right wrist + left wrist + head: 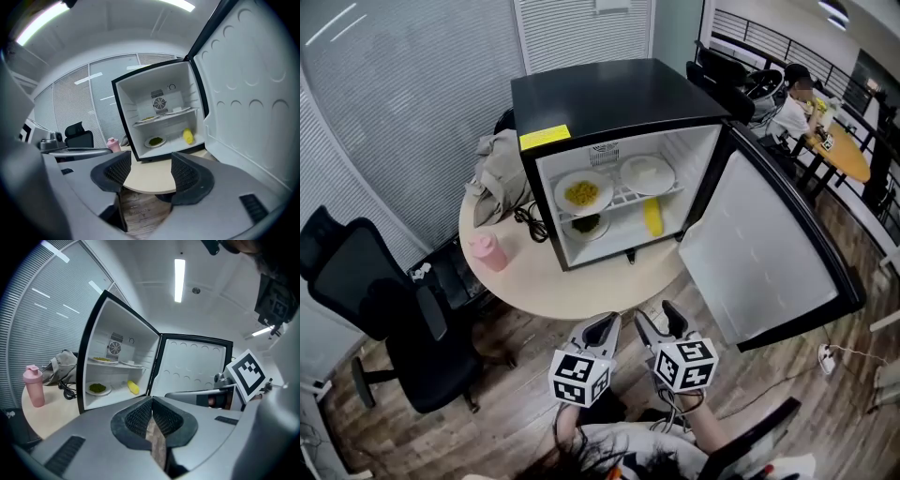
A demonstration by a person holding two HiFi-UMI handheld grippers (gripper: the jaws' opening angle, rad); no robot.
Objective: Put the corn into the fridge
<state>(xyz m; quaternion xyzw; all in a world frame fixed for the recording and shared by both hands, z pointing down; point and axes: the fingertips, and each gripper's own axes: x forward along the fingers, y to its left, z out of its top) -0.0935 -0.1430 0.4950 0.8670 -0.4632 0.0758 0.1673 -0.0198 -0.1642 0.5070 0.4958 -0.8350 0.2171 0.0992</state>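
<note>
One corn in fridge (bottom, prob. lying); left gripper jaws together, right gripper wide.

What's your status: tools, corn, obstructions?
Left tool shut, empty. Right tool open, empty. Corn inside fridge, bottom level; door open. Nothing in the way.

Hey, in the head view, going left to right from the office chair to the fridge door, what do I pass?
office chair → pink bottle → plate of yellow food → corn → fridge door
</note>
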